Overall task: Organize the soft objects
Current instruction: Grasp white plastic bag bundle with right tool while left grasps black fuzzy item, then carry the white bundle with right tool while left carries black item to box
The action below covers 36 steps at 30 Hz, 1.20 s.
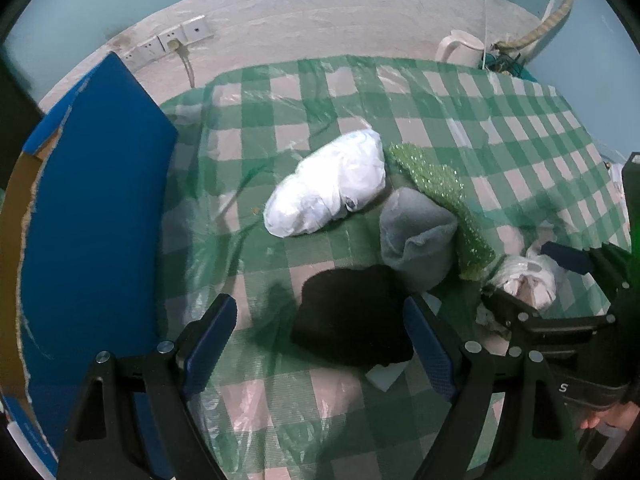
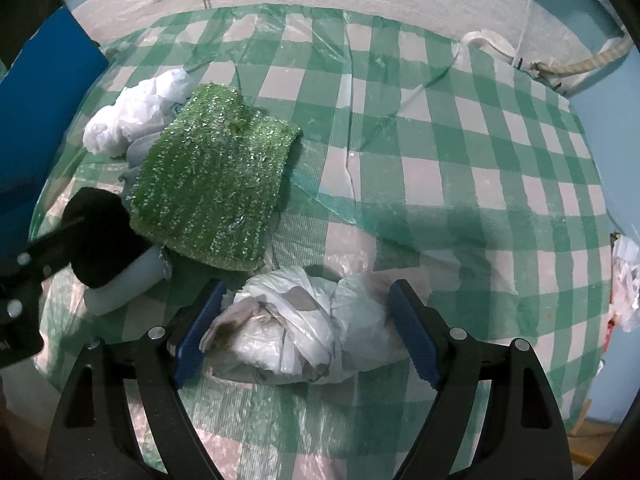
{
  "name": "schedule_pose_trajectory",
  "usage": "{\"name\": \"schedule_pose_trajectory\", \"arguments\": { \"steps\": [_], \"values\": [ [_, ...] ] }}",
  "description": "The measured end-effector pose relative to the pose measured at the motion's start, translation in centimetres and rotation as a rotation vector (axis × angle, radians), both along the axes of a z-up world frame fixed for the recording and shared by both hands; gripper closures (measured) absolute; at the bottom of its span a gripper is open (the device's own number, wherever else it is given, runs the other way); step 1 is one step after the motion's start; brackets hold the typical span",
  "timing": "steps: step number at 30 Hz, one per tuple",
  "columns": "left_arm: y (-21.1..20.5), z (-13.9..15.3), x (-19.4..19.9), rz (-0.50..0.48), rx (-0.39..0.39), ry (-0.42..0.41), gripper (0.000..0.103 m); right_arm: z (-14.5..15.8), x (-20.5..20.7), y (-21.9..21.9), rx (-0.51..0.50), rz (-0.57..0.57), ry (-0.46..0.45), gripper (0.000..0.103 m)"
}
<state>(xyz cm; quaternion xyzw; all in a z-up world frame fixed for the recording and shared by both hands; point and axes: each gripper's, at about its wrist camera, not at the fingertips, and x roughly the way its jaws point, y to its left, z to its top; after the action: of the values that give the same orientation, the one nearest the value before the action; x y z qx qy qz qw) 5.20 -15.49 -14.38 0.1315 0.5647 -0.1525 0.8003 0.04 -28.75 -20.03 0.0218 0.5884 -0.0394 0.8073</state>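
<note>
2 hand-held grippers work over a table covered by a green-and-white checked plastic cloth (image 2: pixel 460 128). Left gripper (image 1: pixel 320 344), lower centre of the left wrist view: blue-padded fingers spread wide and holding nothing, with a black fuzzy cloth pad (image 1: pixel 352 316) lying on the cloth between and just ahead of the tips. Right gripper (image 2: pixel 304 332), lower centre of the right wrist view: fingers likewise spread, flanking a crumpled white plastic-bag bundle (image 2: pixel 304 328); whether either pad touches the bundle cannot be told. Centre of the left wrist view: a larger white plastic-wrapped bundle (image 1: pixel 328 188), a grey soft rolled cloth (image 1: pixel 416 236) just below and to its right, and a green glittery scouring cloth (image 1: pixel 444 196) leaning against the grey roll. Left edge of the same view: a blue cardboard box (image 1: pixel 92 216) with its flap raised. Upper right: a white plastic jug (image 1: pixel 460 48) at the far table edge, before a white wall with sockets (image 1: pixel 176 40).
</note>
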Motion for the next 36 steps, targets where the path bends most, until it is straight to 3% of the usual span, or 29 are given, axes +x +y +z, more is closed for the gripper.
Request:
{"name": "schedule_pose_trajectory", "arguments": {
  "steps": [7, 14, 16, 18, 21, 27, 36],
  "values": [
    [-0.4, -1.5, 0.6, 0.003, -0.003, 0.043, 0.017, -0.9, 0.5, -0.6, 0.03, 0.019, -0.001, 0.025],
    [-0.5, -2.6, 1.1, 0.014, -0.044, 0.08, 0.014, -0.8, 0.4, -0.3, 0.053, 0.022, -0.007, 0.044],
    [-0.4, -2.6, 1.2, 0.008, -0.064, 0.087, 0.02, -0.6, 0.3, -0.2, 0.061, 0.023, -0.011, 0.047],
    [-0.3, -2.5, 1.1, 0.0, -0.083, 0.095, 0.039, -0.3, 0.3, -0.3, 0.07, 0.017, -0.017, 0.05],
    [0.0, -2.1, 0.6, -0.021, -0.084, 0.086, 0.052, -0.1, 0.4, -0.4, 0.081, 0.014, -0.021, 0.054],
    [0.1, -1.1, -0.2, -0.035, -0.055, 0.033, 0.058, 0.7, 0.8, -0.5, 0.088, 0.017, -0.037, 0.058],
    [1.4, 1.6, -0.7, -0.003, -0.062, -0.038, 0.059, 2.8, 0.3, -0.9, 0.1, -0.003, -0.081, 0.059]
  ]
}}
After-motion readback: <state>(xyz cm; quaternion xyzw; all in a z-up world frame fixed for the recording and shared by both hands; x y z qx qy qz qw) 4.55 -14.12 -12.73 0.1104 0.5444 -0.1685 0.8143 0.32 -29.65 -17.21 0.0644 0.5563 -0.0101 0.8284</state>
